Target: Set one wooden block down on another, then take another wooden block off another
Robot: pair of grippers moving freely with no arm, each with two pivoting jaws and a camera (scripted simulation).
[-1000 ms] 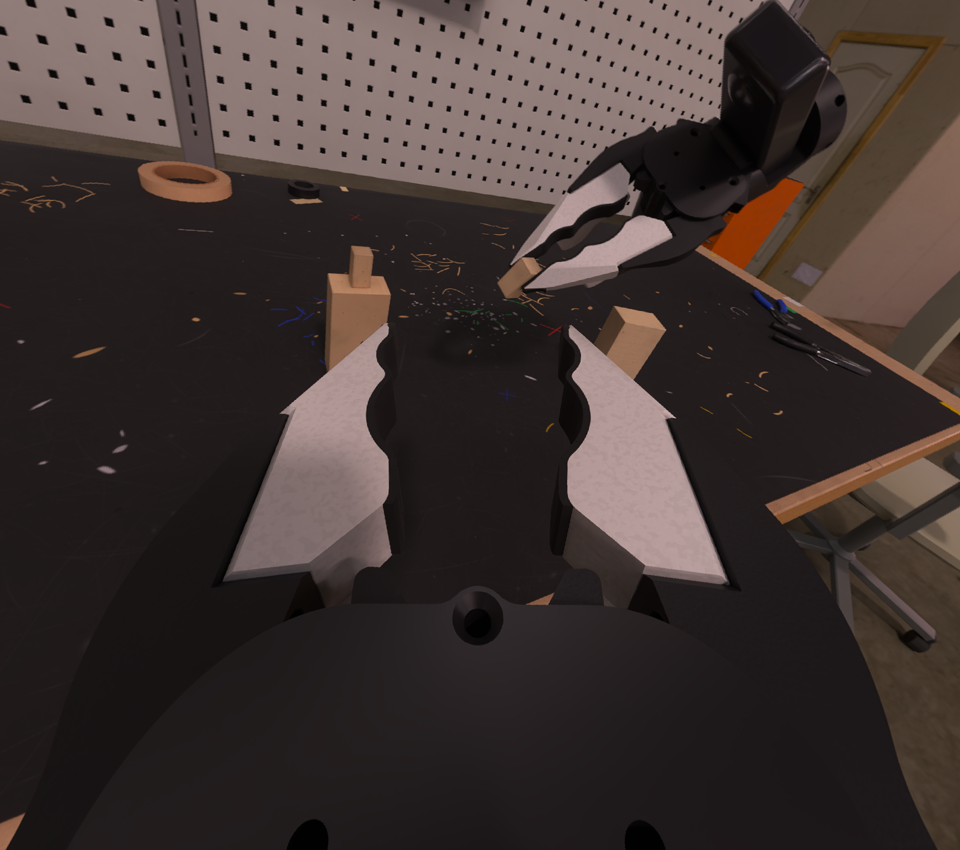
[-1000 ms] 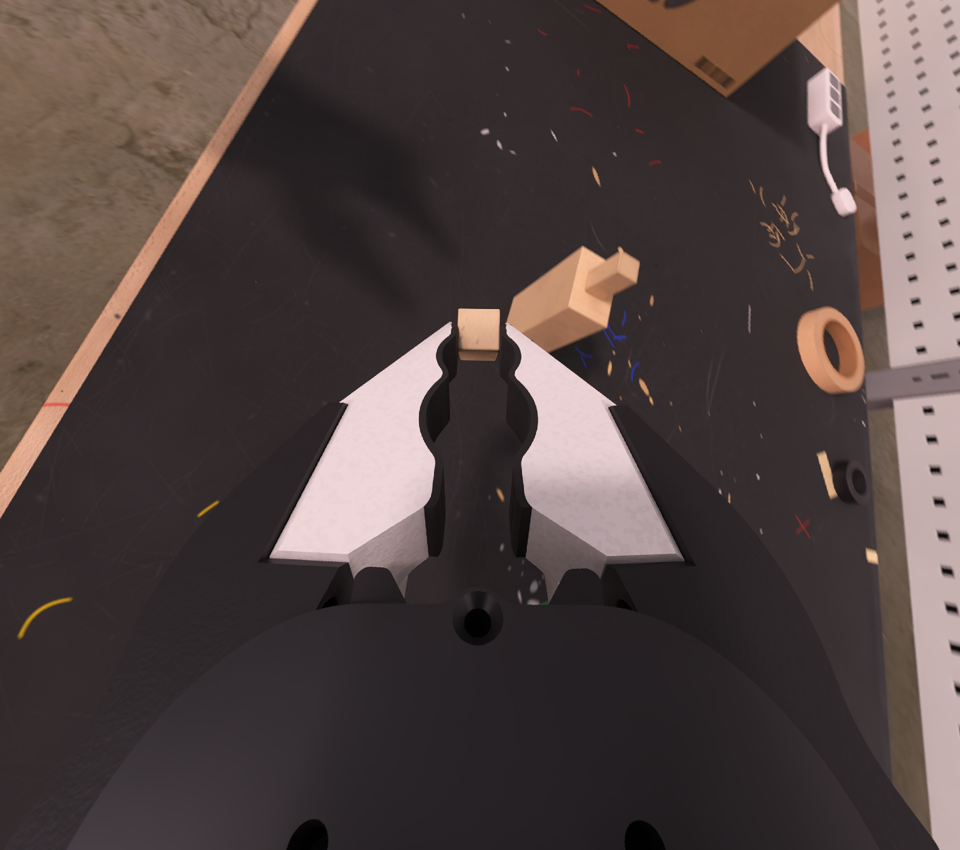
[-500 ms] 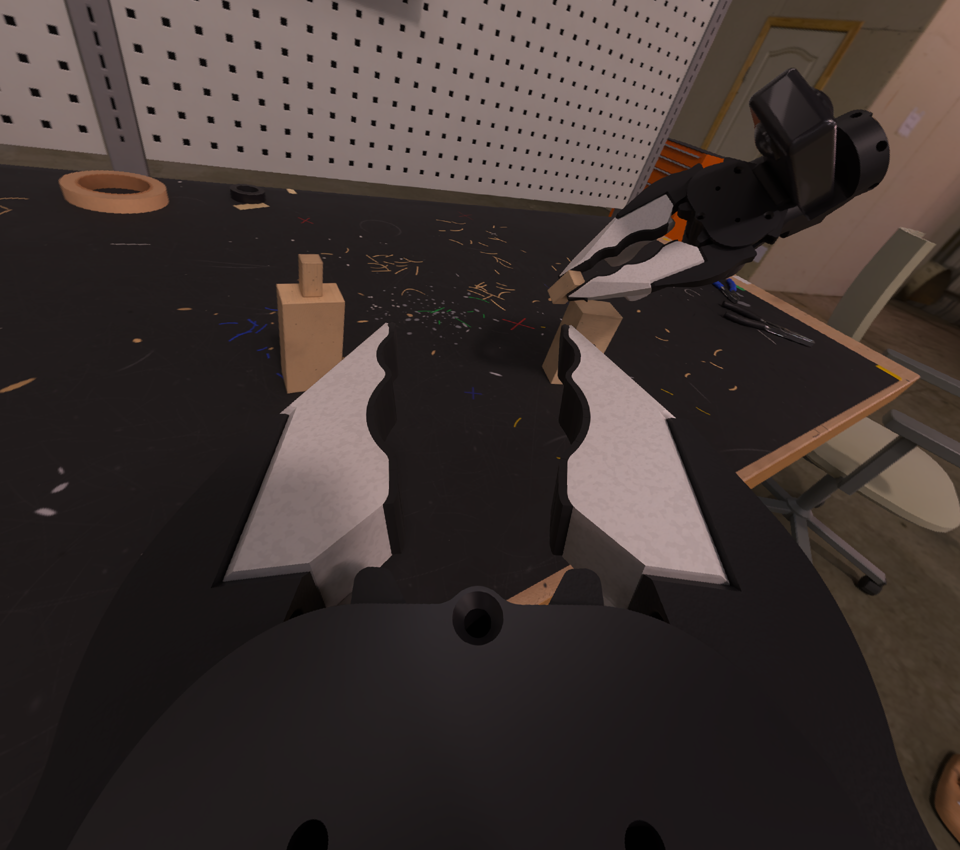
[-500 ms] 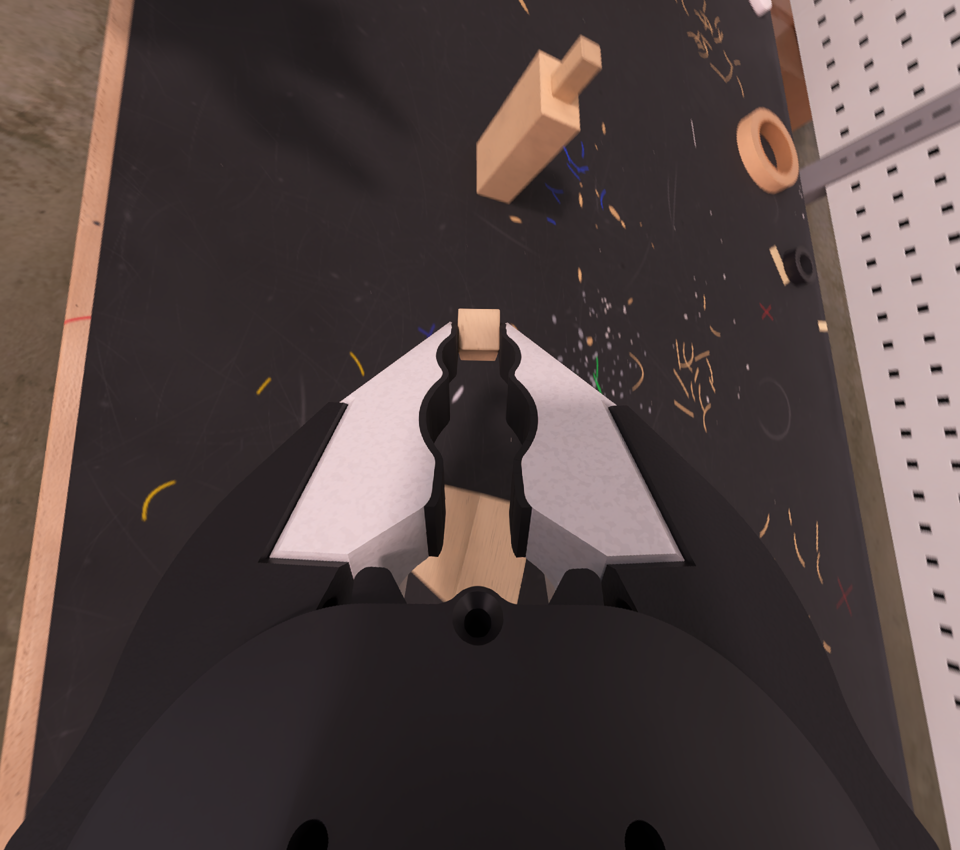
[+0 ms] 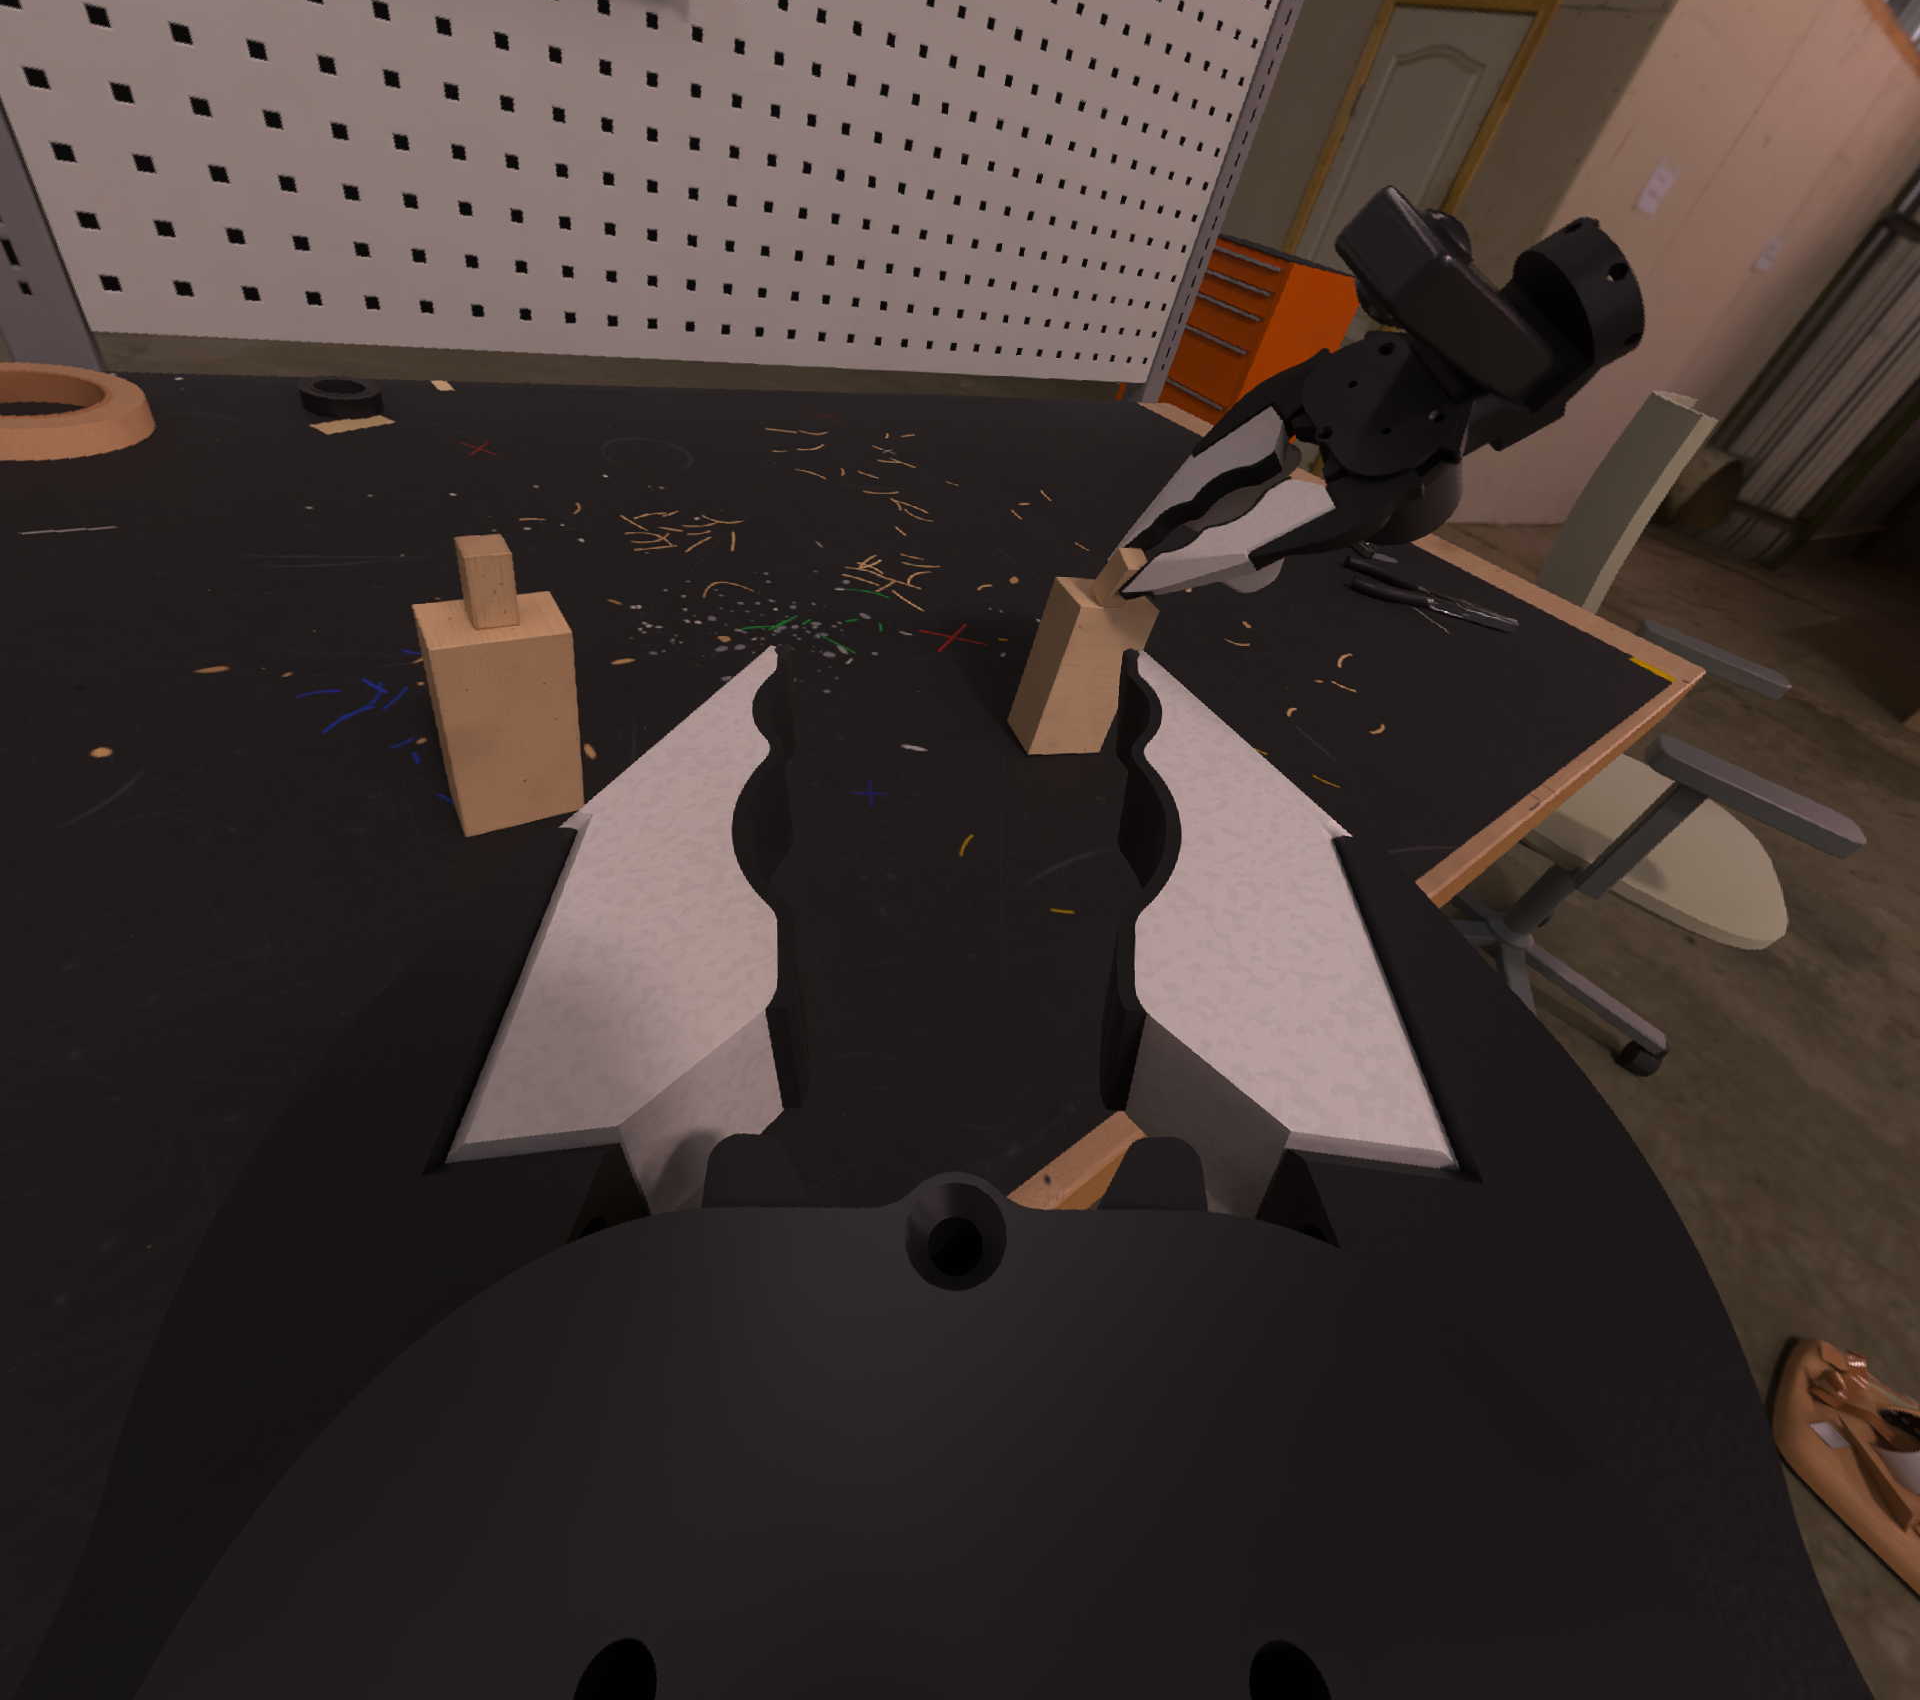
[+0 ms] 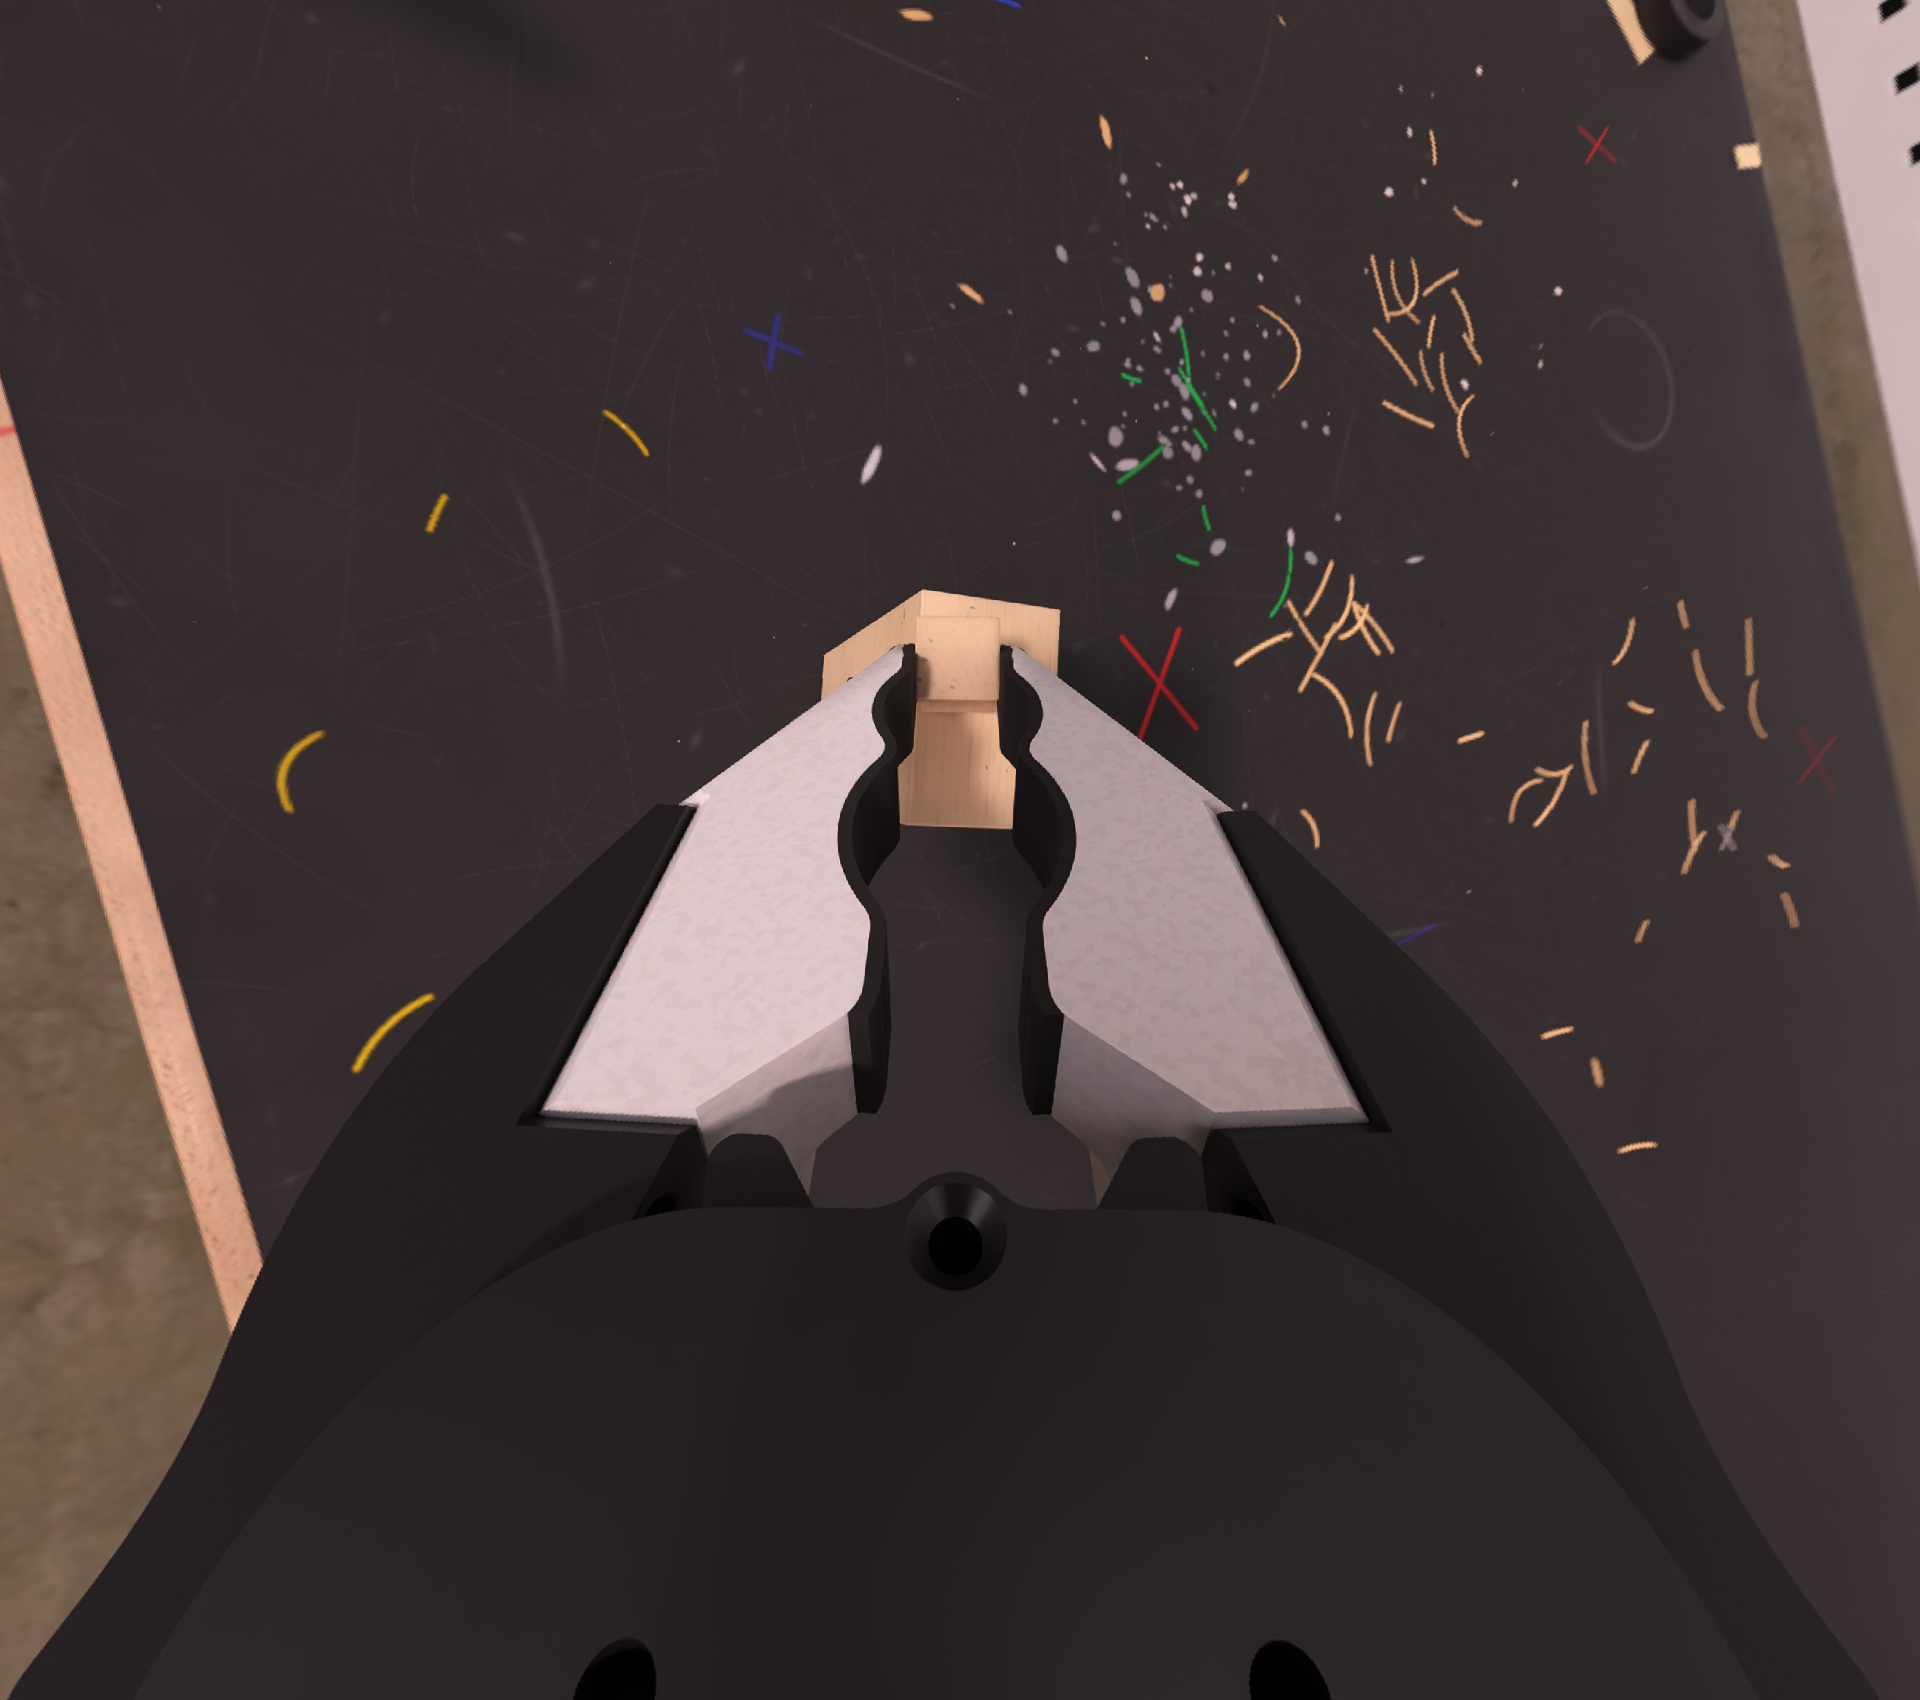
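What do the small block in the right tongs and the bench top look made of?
Small block: pale, unfinished wood by its look, with faint grain and a matt face. Bench top: a dark matt sheet, perhaps rubber or laminate, scuffed, with a light wooden edge strip.

Small pale wooden block (image 6: 957, 659) sat atop tall upright block (image 5: 1075, 676) toward right table edge. Second small block (image 5: 486, 579) stood on second tall block (image 5: 506, 708), mid-table.

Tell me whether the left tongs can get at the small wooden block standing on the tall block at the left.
Probably yes. The left tongs are open and empty, and the small wooden block stands exposed atop the tall wooden block, with only bare black tabletop between. The right tongs are busy farther right.
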